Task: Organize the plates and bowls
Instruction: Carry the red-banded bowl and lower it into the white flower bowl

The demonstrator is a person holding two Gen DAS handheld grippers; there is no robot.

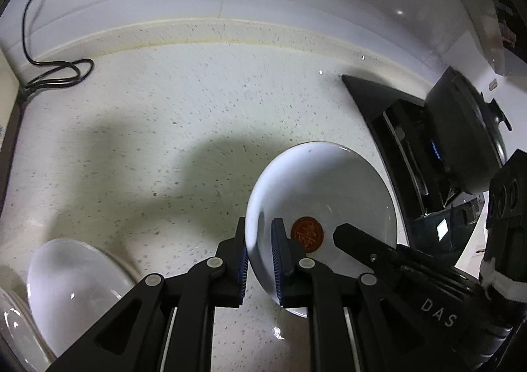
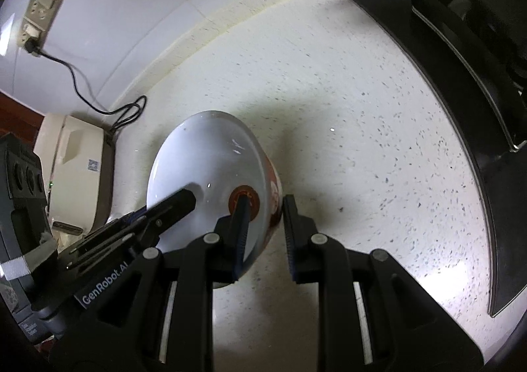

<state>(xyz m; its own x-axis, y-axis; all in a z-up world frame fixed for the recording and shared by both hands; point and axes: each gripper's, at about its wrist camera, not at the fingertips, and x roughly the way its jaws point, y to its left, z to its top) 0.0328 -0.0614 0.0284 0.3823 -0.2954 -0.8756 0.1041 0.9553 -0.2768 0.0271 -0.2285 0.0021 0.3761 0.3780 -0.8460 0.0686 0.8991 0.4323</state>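
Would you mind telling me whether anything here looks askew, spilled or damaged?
Only the white ceramic bowl with a red seal stands out: both grippers clamp its rim from opposite sides, holding it tilted above the speckled countertop. No spill or breakage shows.

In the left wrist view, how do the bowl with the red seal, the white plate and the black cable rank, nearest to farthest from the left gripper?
1. bowl, clamped in the left gripper.
2. white plate, lower left.
3. black cable, far upper left by the wall.
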